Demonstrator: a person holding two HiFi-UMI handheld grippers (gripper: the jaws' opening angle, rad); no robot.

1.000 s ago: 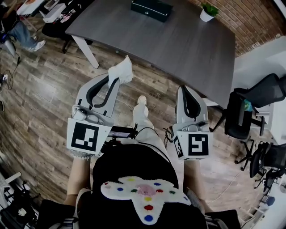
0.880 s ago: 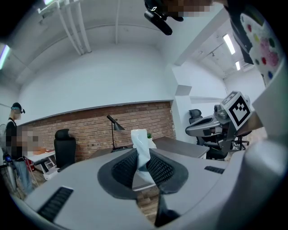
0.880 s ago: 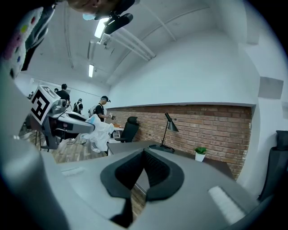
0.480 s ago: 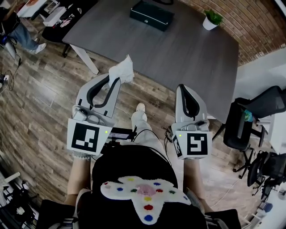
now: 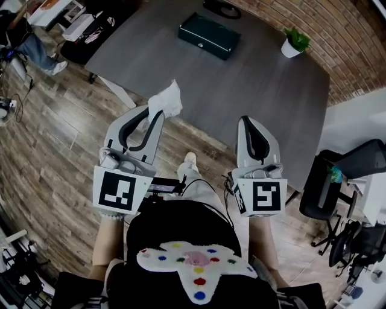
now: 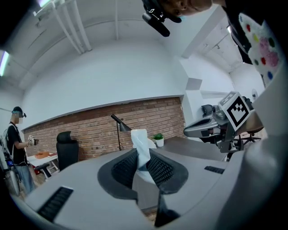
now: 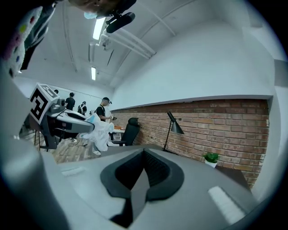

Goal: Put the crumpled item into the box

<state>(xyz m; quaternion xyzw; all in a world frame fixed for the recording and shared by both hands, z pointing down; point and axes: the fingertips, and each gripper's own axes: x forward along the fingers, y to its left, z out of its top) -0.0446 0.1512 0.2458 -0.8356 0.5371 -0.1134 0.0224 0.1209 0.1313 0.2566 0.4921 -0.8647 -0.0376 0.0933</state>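
A white crumpled tissue (image 5: 166, 99) sticks up between the jaws of my left gripper (image 5: 155, 113), which is shut on it, over the wooden floor just short of the grey table (image 5: 265, 90). In the left gripper view the tissue (image 6: 141, 148) stands pinched between the ribbed pads. The dark teal box (image 5: 209, 35) lies closed on the table's far side, well ahead of both grippers. My right gripper (image 5: 247, 122) hangs level beside the left at the table's near edge, its jaws shut and empty (image 7: 143, 156). The right gripper view shows the tissue (image 7: 98, 129) off to its left.
A small potted plant (image 5: 294, 43) stands on the table's far right corner, a black object (image 5: 222, 8) behind the box. A white table leg (image 5: 117, 90) is left of the tissue. Black office chairs (image 5: 338, 172) stand at the right. A person (image 5: 27, 45) is at the far left.
Both grippers have moved forward towards the table, the tissue still in the left one. The table and box now lie lower and nearer in the head view.
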